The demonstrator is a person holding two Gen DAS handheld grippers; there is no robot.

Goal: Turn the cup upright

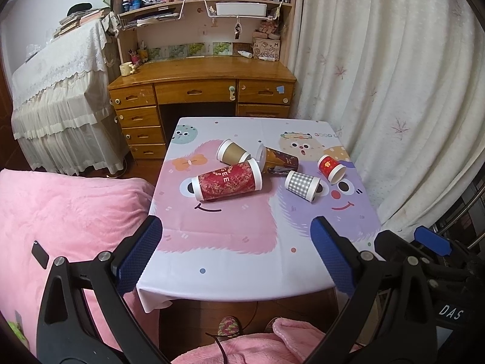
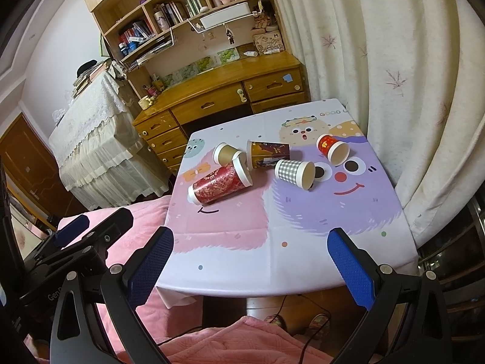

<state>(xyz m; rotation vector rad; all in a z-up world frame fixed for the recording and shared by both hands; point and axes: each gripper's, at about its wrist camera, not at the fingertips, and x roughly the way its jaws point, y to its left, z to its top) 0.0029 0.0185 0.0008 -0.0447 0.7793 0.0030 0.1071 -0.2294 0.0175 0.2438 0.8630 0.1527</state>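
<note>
Probably light and easily crushed, the red paper cup (image 1: 228, 183) lies sideways at mid-frame on the surface (image 1: 242, 261); grip its midwall gently. Both tongs (image 1: 236, 251) (image 2: 251, 261) gape empty.

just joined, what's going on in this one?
Nothing is being handled yet. Five paper cups lie on their sides on the table: a large red cup, a gold cup, a brown printed cup, a gingham cup and a small red cup. None is upright. The left gripper and right gripper are both open and empty, held back at the table's near edge, short of the cups.
</note>
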